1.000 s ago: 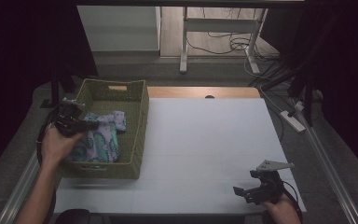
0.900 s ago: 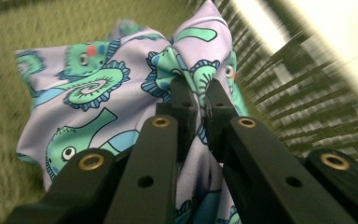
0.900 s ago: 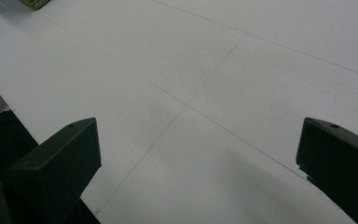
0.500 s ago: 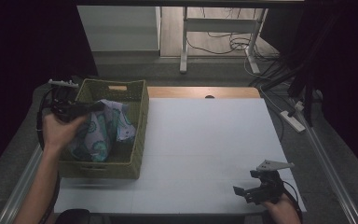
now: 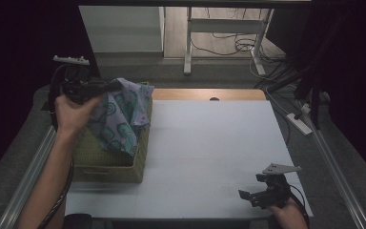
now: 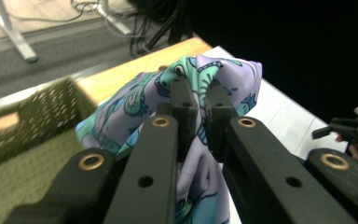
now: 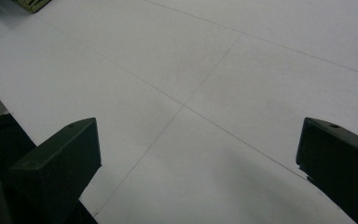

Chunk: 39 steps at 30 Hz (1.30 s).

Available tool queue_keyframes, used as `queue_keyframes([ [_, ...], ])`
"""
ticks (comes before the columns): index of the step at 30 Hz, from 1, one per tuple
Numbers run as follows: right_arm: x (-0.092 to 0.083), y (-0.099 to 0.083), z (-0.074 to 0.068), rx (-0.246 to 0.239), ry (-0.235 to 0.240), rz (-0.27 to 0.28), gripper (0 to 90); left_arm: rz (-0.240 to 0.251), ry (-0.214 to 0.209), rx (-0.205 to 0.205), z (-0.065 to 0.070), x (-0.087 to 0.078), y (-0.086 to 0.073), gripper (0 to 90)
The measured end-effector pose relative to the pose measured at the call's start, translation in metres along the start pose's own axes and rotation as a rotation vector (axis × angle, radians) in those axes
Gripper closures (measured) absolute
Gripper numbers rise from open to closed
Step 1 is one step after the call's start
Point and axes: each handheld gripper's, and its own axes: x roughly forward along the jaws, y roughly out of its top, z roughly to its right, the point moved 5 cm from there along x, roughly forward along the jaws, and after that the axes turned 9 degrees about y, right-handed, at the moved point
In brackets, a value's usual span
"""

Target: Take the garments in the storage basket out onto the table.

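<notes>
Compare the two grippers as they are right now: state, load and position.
The left gripper is shut on the patterned cloth; the right gripper is open, with bare table between its jaws. The left is held up over the green basket at the table's far left; the right sits low near the table's front right corner. Both are black, two-jawed and hand-held, each with a grey plate on top.
</notes>
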Motion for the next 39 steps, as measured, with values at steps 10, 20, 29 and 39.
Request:
queue_keyframes([
  [10, 0.000, 0.000, 0.001, 0.000, -0.004, 0.001, 0.2, 0.055, -0.065, 0.028, 0.026, 0.010, 0.036, 85.2],
  [20, 0.000, 0.000, 0.000, 0.002, -0.004, 0.001, 0.2, 0.096, -0.130, 0.048, 0.050, 0.021, 0.067, 85.2],
  [29, 0.000, 0.000, 0.000, 0.001, -0.007, 0.001, 0.2, 0.128, -0.194, 0.070, 0.076, 0.036, 0.091, 85.2],
  [39, -0.001, 0.000, 0.000, -0.001, -0.010, 0.002, 0.2, 0.130, -0.257, 0.140, 0.120, 0.060, 0.113, 85.1],
])
